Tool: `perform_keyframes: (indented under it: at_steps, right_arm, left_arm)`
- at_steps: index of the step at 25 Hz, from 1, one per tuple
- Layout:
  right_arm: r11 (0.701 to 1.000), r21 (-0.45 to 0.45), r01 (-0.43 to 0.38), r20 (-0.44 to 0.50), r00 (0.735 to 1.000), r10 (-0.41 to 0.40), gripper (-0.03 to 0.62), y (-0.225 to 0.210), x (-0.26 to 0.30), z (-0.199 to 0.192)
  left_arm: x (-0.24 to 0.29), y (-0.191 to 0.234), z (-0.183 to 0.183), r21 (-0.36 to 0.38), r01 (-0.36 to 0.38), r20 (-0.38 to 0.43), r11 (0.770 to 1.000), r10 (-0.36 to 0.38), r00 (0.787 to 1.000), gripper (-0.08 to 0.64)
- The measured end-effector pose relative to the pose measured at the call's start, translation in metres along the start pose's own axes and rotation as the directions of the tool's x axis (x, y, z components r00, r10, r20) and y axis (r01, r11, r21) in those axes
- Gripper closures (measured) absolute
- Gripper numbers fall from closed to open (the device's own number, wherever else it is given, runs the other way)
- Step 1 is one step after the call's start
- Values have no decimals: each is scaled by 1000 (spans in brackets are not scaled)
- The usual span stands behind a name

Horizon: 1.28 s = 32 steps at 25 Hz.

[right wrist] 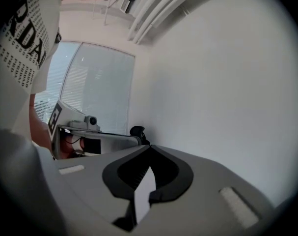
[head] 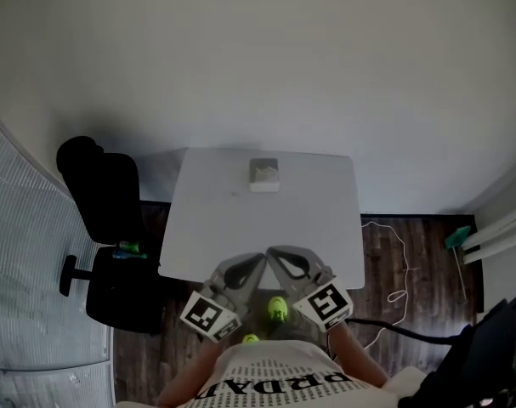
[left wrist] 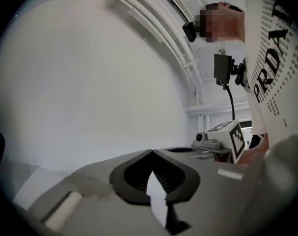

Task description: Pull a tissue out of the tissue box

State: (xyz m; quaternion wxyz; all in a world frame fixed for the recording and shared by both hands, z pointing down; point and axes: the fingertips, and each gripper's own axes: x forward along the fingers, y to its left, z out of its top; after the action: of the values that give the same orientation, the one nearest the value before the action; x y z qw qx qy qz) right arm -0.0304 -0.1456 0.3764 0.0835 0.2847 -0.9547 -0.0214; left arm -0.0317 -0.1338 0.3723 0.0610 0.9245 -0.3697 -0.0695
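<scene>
Tissue box (head: 264, 174) at table's (head: 208, 243) far side, left gripper (left wrist: 152, 151) and right gripper (right wrist: 149, 145) at near edge, jaws pressed together, empty.

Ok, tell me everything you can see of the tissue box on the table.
The tissue box is a small, pale grey, squarish box, seen only in the head view, from above. It sits flat on the white table, near the middle of its far edge. A lighter patch shows on its top, too small to tell what. Only the table touches it.
</scene>
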Motion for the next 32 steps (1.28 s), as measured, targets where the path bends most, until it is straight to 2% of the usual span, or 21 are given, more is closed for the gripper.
perform_keyframes:
  at_steps: [5,15,23,32]
  right_arm:
    - [999,9,-32,-2,999,32,595,-43,11,-1]
    - [995,38,-91,-10,996,91,595,-99,22,-17]
    - [992,54,-112,3,994,112,595,-121,26,-25]
    - [990,46,-131,4,991,131,594,-121,51,-28]
  left_arm:
    - [40,20,1,-6,-30,1,1000,30,1000,569]
    - [93,43,-12,-25,-83,-26,996,82,996,569]
    - [116,52,-18,-40,-117,-40,992,115,993,569]
    - [109,77,-22,-47,-133,-43,990,131,990,569]
